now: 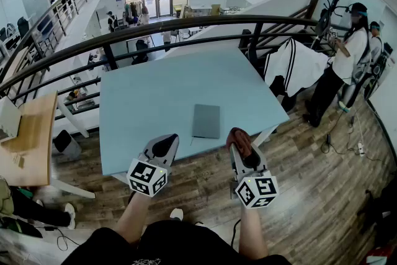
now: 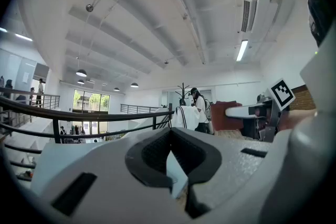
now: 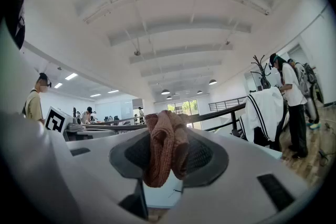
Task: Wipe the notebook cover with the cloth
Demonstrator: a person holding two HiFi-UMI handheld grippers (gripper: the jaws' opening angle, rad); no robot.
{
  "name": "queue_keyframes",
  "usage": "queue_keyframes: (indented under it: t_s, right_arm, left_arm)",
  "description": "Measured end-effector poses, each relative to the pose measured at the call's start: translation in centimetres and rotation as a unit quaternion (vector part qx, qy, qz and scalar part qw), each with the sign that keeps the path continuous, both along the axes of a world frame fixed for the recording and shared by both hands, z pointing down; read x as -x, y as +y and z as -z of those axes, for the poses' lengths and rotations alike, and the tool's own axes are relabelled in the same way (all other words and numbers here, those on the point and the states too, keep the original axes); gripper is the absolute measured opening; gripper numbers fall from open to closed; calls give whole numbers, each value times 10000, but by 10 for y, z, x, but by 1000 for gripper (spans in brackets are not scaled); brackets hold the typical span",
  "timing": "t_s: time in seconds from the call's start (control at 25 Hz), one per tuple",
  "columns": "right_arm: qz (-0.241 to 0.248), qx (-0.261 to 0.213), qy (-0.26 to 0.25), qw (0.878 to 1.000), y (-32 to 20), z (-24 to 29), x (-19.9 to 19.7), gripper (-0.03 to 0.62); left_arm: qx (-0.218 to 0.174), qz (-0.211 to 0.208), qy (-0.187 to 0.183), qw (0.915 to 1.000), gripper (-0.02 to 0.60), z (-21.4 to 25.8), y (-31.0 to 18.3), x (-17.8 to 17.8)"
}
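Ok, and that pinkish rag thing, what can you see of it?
The cloth is a reddish-pink rag that looks knitted or woven, with a ribbed surface. It is bunched into folds and pinched in the right gripper, with lumps sticking out above and below the grip. It is held up near the front edge of the pale blue table, just right of the grey notebook, and only the gripper touches it.

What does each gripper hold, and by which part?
The right gripper pinches the cloth by a bunched fold, with its ends sticking out. The left gripper holds nothing.
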State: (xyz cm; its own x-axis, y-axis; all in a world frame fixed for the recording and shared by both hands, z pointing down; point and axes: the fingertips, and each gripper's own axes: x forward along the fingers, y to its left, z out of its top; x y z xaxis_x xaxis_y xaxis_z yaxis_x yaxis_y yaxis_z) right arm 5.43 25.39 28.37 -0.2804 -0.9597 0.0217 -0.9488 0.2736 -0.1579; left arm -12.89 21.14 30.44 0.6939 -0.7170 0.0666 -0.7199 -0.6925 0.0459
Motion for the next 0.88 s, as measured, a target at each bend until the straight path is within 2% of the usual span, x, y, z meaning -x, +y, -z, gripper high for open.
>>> queue_keyframes:
  t_s: [0.56,0.88]
  right_arm:
    - [-7,28,17,10000,-26,-3,34,155]
    - [-185,88,-60,9998,-34,-9,50,155]
  left_arm:
    - [4,-103,68,9999,8,-4,-32,34]
    - [11,-207,147,9997,8,-10,-47,57]
